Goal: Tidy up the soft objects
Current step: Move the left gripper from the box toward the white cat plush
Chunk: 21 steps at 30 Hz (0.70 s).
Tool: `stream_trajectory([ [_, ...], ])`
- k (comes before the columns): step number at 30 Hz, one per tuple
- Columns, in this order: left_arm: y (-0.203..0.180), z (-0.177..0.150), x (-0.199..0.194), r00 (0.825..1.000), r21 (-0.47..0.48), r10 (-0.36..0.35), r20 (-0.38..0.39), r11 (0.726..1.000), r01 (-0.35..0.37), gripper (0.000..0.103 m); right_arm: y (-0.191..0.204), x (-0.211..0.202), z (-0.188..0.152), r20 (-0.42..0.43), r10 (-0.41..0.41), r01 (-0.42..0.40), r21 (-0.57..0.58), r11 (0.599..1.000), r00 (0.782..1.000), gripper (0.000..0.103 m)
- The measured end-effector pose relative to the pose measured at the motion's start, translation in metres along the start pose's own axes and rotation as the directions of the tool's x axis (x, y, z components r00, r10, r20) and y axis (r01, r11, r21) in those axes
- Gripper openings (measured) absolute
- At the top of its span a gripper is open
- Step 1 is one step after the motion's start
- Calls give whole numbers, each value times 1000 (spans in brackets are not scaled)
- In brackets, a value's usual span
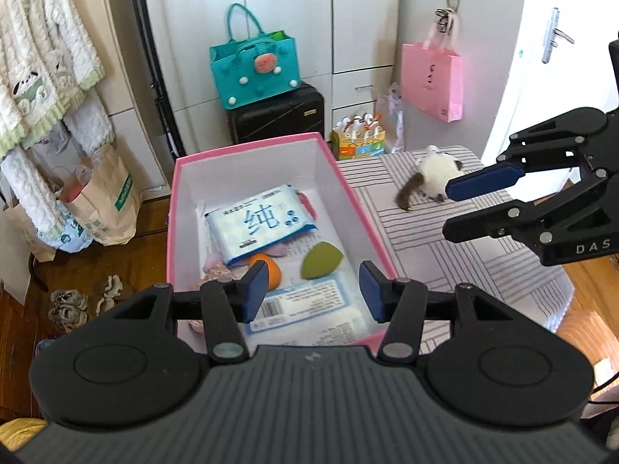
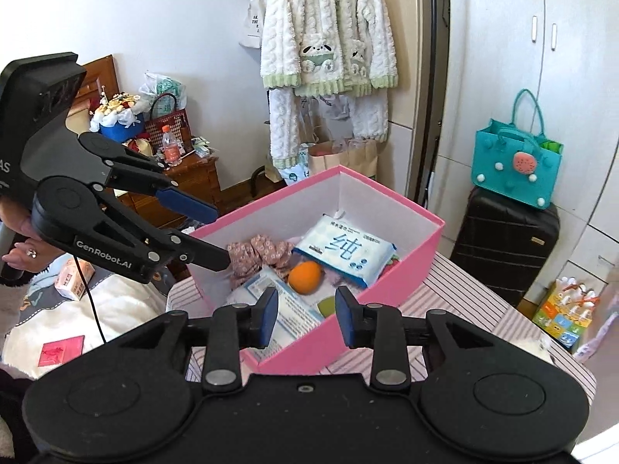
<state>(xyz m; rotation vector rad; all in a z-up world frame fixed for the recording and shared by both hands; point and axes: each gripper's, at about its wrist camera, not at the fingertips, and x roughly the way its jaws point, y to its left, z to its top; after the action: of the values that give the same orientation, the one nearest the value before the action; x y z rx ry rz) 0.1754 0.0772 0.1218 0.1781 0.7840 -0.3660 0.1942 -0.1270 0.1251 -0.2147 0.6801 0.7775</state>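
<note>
Each tool [image 1: 313, 290] is black with blue pads [image 1: 253, 290], silver rivets, white "GenRobot.AI" lettering, a black cable.

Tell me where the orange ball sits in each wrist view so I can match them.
Left wrist: orange ball low centre, in the pink box, just behind the left gripper's left finger.
Right wrist: orange ball centre, above the right gripper's gap.
Shared landmark: blue tissue pack lying against the ball.

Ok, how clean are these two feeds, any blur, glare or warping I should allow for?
Left wrist view: the pink box and its contents are sharp, the plush toy is slightly smeared, the door at right is washed out by daylight. Right wrist view: box sharp, the right edge by the colourful carton blurred. Both views: straight edges bow toward the rims.
</note>
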Motion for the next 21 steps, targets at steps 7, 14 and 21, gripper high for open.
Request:
stream_trajectory([
  [7,-15,-9,-5,1000,22,-11,-15,1000,11,54,5,-21,-22,-6,-21,21,-3,1000,1000,44],
  [14,-32,-17,-5,999,40,-27,-23,999,28,59,-11,-33,-50,-10,-35,35,43,998,999,47],
  [21,-58,-28,0,998,127,-59,-15,990,61,63,-41,-38,-81,-60,-35,44,154,987,998,49],
])
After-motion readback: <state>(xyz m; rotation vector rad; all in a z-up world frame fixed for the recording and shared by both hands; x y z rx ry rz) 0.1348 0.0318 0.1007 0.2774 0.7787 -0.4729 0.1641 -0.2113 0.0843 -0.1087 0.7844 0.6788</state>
